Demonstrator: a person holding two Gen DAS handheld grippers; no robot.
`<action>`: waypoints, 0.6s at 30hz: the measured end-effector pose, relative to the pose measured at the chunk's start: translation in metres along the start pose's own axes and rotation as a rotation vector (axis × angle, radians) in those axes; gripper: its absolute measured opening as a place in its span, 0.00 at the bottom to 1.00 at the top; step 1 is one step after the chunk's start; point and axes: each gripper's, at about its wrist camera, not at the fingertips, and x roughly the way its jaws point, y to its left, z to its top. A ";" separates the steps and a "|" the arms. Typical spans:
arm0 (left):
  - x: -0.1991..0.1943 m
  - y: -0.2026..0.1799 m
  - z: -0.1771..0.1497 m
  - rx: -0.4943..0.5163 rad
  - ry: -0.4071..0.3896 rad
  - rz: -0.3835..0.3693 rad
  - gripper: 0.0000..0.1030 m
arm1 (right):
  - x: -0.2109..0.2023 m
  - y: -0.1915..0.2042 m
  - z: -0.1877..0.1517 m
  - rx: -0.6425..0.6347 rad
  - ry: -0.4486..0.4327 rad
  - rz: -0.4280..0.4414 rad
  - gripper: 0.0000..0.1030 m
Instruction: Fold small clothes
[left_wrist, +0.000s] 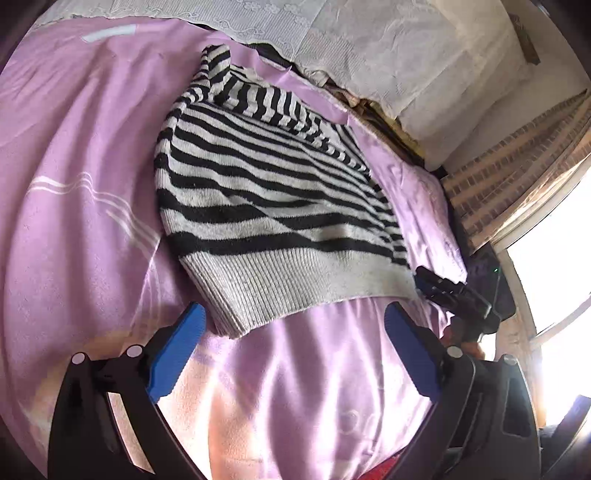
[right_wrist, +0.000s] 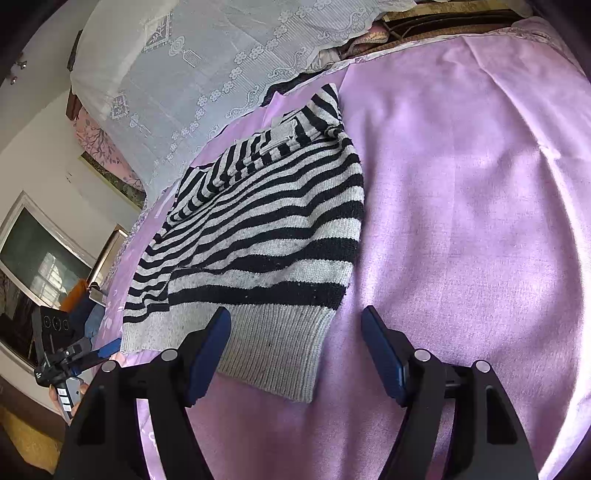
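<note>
Knitwear is lying flat on the lilac bedsheet (left_wrist: 74, 155): a black-and-white striped sweater (left_wrist: 266, 192), sitting toward twelve o'clock of the left gripper (left_wrist: 291, 325) in the left wrist view. Its sleeves appear to be already turned in over the body, since a narrower striped band is crossing the upper part near the collar end and the outline is reading as a compact rectangle. The grey ribbed hem (left_wrist: 295, 280) is facing the camera.

Both claws are hanging released, jaws spread wide and gripping nothing. The left one is straddling the hem's near corner, its left pad at about ten o'clock just beside the ribbing. The right gripper (right_wrist: 295, 332) is hovering over the opposite hem corner; in the right wrist view the sweater is stretching away toward eleven o'clock, with the ribbing lying between and under the pads.

Judging from this, the sleeve folds are looking done, and the lengthwise fold, hem carried up to the collar, is looking like what is left. A lace-covered pillow (right_wrist: 207, 55) is resting beyond the collar at twelve o'clock.
</note>
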 end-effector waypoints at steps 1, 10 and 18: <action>0.006 0.000 -0.002 0.003 0.011 0.060 0.91 | 0.000 0.001 -0.001 -0.004 0.003 -0.001 0.72; 0.020 0.016 0.015 -0.022 -0.024 0.070 0.90 | 0.001 0.002 -0.003 -0.027 0.024 0.005 0.68; 0.038 0.008 0.013 0.025 -0.019 0.098 0.36 | 0.011 0.006 0.001 -0.041 0.032 -0.020 0.56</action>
